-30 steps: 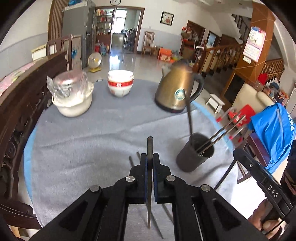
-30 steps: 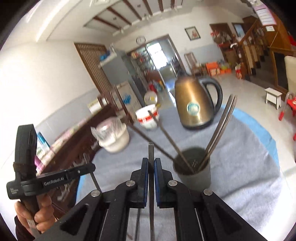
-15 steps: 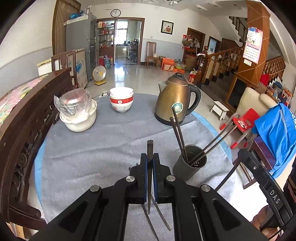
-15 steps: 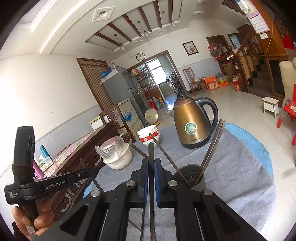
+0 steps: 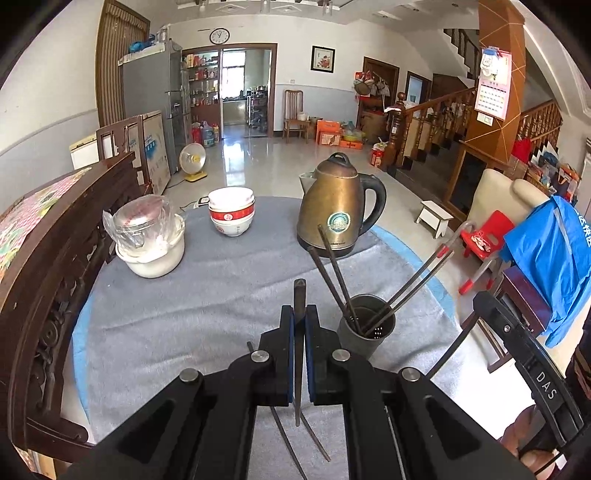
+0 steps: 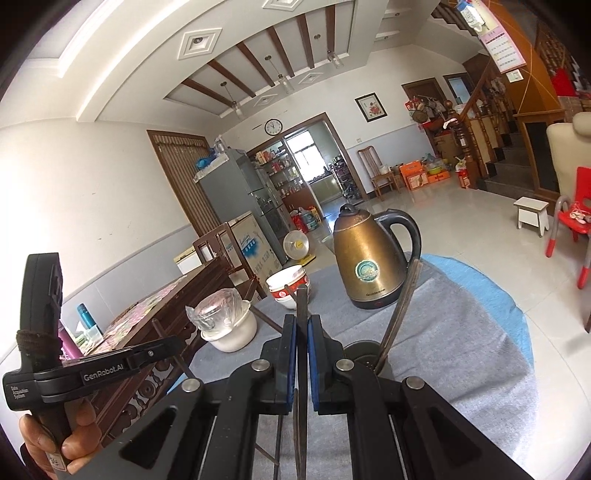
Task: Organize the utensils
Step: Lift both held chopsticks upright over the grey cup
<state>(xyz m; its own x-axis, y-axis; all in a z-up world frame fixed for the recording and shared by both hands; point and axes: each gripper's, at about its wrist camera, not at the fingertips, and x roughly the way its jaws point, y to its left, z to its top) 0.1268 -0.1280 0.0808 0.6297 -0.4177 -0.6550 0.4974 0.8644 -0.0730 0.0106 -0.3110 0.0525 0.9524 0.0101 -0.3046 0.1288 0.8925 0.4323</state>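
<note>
This is a lived-in family home, an open living and dining hall. A wooden staircase point(image 5: 436, 122) climbs on the right beside a wall calendar point(image 5: 493, 85). A clock point(image 5: 219, 36) hangs over the doorway to a kitchen stocked with shelves, and a tall grey fridge point(image 5: 155, 99) stands beside it. On the cloth-covered counter point(image 5: 207, 295) sit a brass kettle point(image 5: 334, 206) and stacked bowls point(image 5: 231, 210). A child's red chair point(image 5: 487, 236) waits on the tiled floor.

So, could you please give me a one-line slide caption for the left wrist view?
Left gripper clamps one chopstick above the grey cloth, beside the holder already holding four.
</note>
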